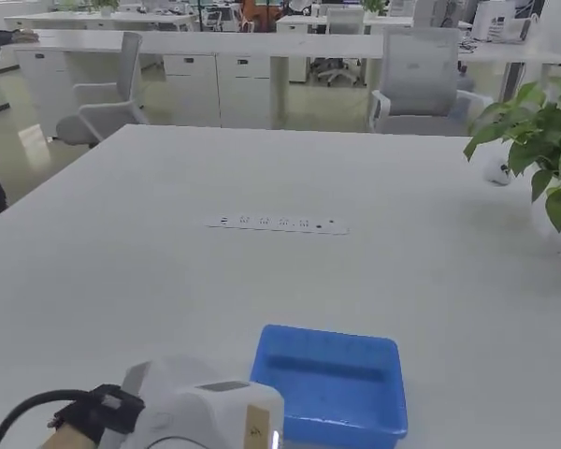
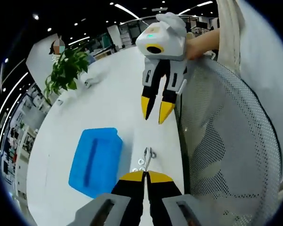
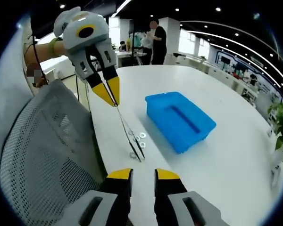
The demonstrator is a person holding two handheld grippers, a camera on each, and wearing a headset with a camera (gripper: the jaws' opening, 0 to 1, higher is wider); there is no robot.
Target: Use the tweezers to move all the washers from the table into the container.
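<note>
My left gripper [image 2: 145,175] is shut on the handle end of thin metal tweezers [image 2: 148,156]. In the right gripper view, the left gripper [image 3: 111,92] holds the tweezers [image 3: 128,132] slanting down to the white table, their tips among several small washers [image 3: 139,138]. The washers [image 2: 140,162] lie near the table's edge, beside a blue container [image 3: 179,120]. My right gripper [image 3: 143,173] is open and holds nothing; it faces the left one across the washers [image 2: 155,110]. In the head view the left gripper [image 1: 196,412] is next to the blue container [image 1: 329,382].
A grey mesh chair back [image 3: 47,155] stands close against the table edge by the washers. A potted plant [image 1: 542,140] sits at the table's far right and a power strip [image 1: 277,224] in its middle. Office desks and chairs [image 1: 103,103] lie beyond.
</note>
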